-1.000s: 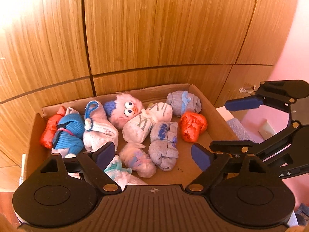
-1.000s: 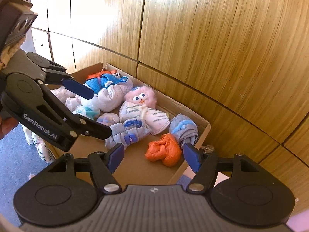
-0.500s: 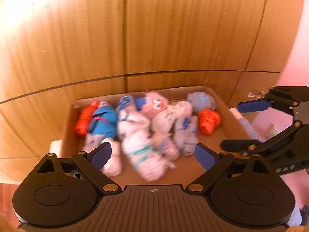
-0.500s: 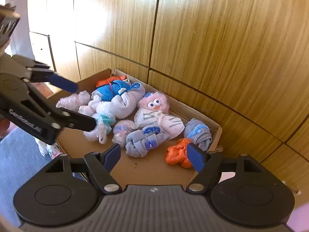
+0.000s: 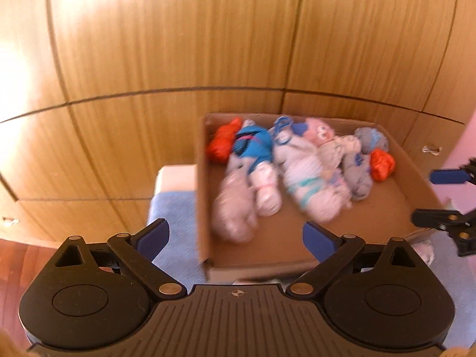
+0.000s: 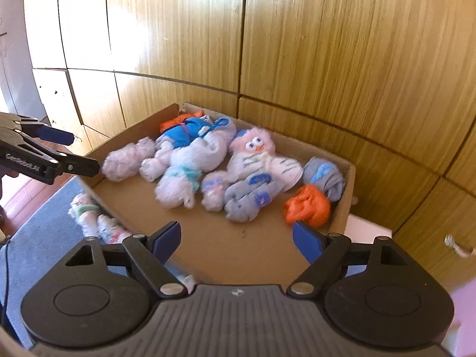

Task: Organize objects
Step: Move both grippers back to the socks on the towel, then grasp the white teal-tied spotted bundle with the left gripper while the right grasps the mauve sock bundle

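Beyond the box (image 6: 342, 208) edge at eight o'clock, loose socks (image 6: 89, 217) remain (my grippers (image 6: 236, 238) are opening, empty); a wide grab may catch cardboard.

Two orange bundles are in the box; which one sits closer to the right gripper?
The orange bundle at the box's right end, beside the grey-blue sock roll. The other orange one is wedged in the far-left corner.

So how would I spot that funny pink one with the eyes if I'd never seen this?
Find the cardboard box against the wooden wall, full of rolled socks. Look along its back edge, near the middle. The pink sock there is fluffy, and it alone has two googly eyes and a small orange beak.
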Demonstrator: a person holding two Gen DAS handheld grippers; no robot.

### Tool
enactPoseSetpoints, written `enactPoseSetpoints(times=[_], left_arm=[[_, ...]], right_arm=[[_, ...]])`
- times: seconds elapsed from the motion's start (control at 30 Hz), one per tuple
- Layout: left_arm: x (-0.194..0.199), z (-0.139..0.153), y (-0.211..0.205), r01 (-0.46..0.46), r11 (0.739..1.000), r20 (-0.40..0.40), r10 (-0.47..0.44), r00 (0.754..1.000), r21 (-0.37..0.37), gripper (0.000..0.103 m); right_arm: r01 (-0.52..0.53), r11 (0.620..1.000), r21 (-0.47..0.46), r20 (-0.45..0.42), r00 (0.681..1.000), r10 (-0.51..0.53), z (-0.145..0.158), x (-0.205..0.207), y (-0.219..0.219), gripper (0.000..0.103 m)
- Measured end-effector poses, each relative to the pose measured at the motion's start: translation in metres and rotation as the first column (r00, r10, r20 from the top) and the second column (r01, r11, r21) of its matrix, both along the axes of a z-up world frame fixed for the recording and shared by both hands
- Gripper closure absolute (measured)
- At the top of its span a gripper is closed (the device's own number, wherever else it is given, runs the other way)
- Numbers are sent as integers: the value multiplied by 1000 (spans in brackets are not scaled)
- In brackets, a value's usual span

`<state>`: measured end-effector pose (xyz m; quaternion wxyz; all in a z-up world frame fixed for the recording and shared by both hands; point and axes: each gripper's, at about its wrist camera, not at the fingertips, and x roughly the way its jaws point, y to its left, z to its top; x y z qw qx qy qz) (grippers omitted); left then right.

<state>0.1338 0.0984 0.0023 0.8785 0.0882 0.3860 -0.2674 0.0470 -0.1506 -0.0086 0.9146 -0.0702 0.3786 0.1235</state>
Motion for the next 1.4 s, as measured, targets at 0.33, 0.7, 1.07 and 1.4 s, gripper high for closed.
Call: enactPoseSetpoints(times=[0.33, 0.7, 1.07, 1.4], left_arm=[[-52, -31, 26, -37, 998, 111, 43, 993, -54, 1], [-53, -54, 13, -9, 999, 100, 12, 995, -38, 1], [-53, -56, 12, 5, 999, 100, 0, 995, -45, 1], [-46, -61, 7, 19, 999, 75, -16, 997, -47, 1]], right_arm=[[287, 938, 194, 18, 955, -296, -39, -83, 27, 19], [387, 908, 161, 18, 918, -395, -68, -90, 71, 30], [463, 869, 177, 56, 877, -478, -70, -93, 71, 35], [480, 864, 153, 93, 863, -496, -72, -94, 78, 37]])
